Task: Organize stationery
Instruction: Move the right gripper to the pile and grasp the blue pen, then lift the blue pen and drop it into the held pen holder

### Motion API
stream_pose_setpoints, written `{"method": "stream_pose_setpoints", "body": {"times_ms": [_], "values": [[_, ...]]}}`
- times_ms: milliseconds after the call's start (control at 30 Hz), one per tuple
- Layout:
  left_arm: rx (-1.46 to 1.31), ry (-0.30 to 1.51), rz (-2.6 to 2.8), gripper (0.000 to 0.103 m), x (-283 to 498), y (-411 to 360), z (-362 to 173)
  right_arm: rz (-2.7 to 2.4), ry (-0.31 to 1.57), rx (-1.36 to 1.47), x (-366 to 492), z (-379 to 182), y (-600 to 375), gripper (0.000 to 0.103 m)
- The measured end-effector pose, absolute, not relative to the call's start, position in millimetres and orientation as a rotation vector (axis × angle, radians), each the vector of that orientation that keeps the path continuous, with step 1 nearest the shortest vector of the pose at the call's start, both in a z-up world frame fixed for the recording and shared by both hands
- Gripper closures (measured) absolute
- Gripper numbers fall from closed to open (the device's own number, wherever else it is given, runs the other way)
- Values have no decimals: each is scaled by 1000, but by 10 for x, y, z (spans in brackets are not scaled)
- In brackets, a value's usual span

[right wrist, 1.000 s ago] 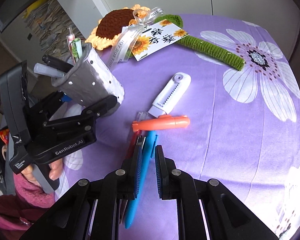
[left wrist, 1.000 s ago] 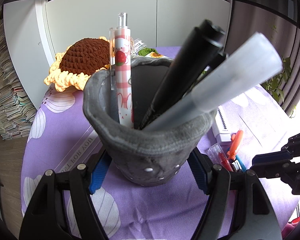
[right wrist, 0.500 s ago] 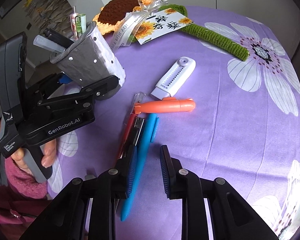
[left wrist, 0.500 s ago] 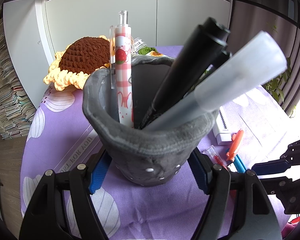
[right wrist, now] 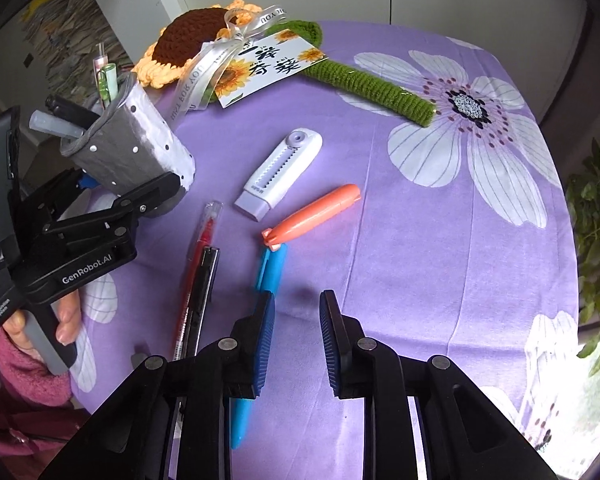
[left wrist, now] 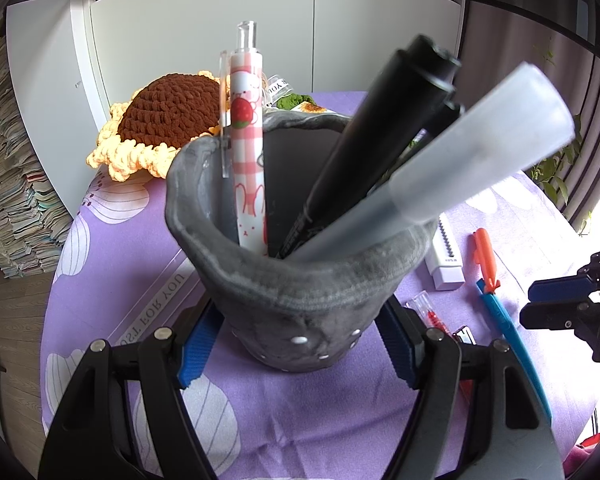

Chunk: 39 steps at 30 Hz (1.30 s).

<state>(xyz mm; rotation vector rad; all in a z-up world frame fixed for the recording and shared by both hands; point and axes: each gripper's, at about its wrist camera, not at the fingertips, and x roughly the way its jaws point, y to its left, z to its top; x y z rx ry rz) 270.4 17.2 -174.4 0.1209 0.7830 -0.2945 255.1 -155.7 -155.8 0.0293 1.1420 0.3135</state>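
The jaws of the right gripper [right wrist: 296, 336] stand apart with nothing between them, poised above the purple tabletop [right wrist: 400, 240] just right of the blue pen [right wrist: 260, 312]. That pen is the nearest loose piece. Its long axis runs roughly along the line of the fingers, capped end touching the tail of the orange carrot-shaped pen [right wrist: 312, 214] and its lower part passing under the left finger, so a small shift leftward looks needed to straddle it. Left of the blue pen lie a red pen [right wrist: 198, 264] and a black pen [right wrist: 200, 292], side by side; beyond it lies the white correction tape [right wrist: 278, 174].

The left gripper [left wrist: 296, 344] has its jaws clamped on the grey pen holder [left wrist: 300, 280], tilted and well left of the blue pen, already carrying several pens.

The blue pen's midsection is hidden by the finger, and whether the holder's base rests on the tabletop cannot be told.
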Motion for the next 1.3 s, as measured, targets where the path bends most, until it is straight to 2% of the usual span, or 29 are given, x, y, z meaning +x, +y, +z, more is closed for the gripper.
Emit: {"method": "stream_pose_setpoints", "body": {"times_ms": [633,700,767,1300], "values": [[121,783,-294,30,2721,180,-1754,353,1157,-64,2778,-1665,-1176,80],[121,783,-294,30,2721,182,-1755,362,1146,-99,2737,-1672,-1118,88],[121,784,-294,30,2721,180,-1755,392,1145,-85,2710,-1662,-1101,89],[121,784,-294,30,2721,181,-1754,459,828,63,2473,-650,-1438,92]]}}
